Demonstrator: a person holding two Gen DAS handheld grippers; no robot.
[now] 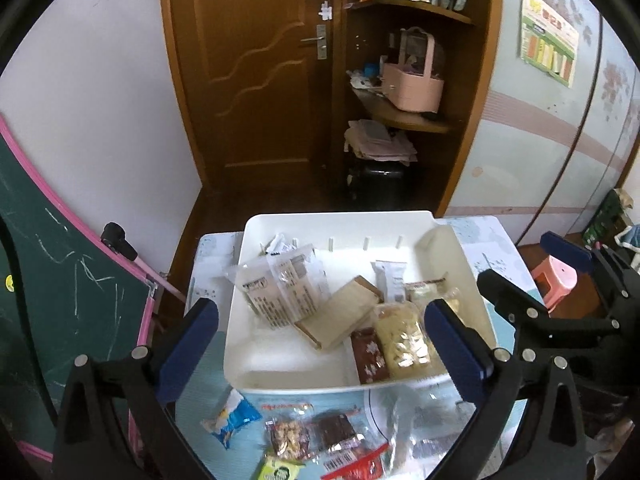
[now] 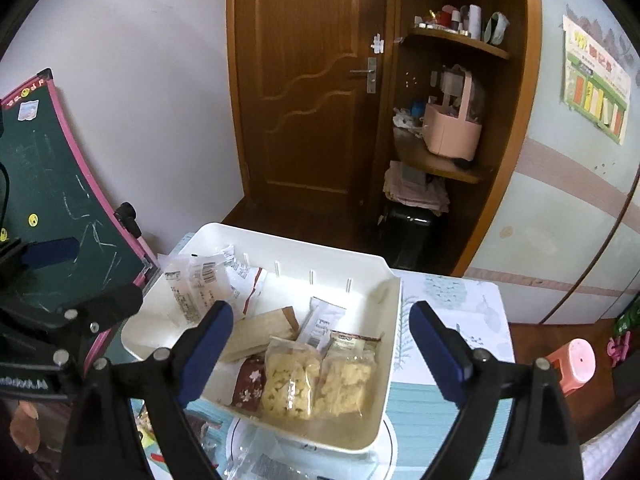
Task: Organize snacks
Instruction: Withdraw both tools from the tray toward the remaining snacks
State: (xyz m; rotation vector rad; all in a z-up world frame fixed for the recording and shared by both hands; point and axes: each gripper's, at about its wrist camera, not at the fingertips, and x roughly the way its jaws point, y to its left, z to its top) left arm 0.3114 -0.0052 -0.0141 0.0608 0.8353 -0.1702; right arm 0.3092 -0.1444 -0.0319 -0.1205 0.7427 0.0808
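Note:
A white tray (image 1: 288, 364) sits on the small table and holds several snack packs: clear-wrapped packs (image 1: 280, 288) at its left, a tan pack (image 1: 340, 312) in the middle, a dark red pack (image 1: 370, 356) and a yellow snack bag (image 1: 404, 340) at its front right. Loose snacks lie on the table before the tray: a blue pack (image 1: 232, 416), a nut pack (image 1: 290, 438) and a dark brown pack (image 1: 336, 432). My left gripper (image 1: 320, 344) is open and empty above the tray's front. My right gripper (image 2: 322, 352) is open and empty over the tray (image 2: 384, 360); the yellow bags (image 2: 292, 384) lie below it.
The table (image 1: 492, 248) has a light blue patterned cover. A green chalkboard (image 1: 60, 280) leans at the left. A wooden door (image 1: 260, 80) and corner shelves (image 1: 408, 116) stand behind. A pink stool (image 1: 556, 280) is at the right on the floor.

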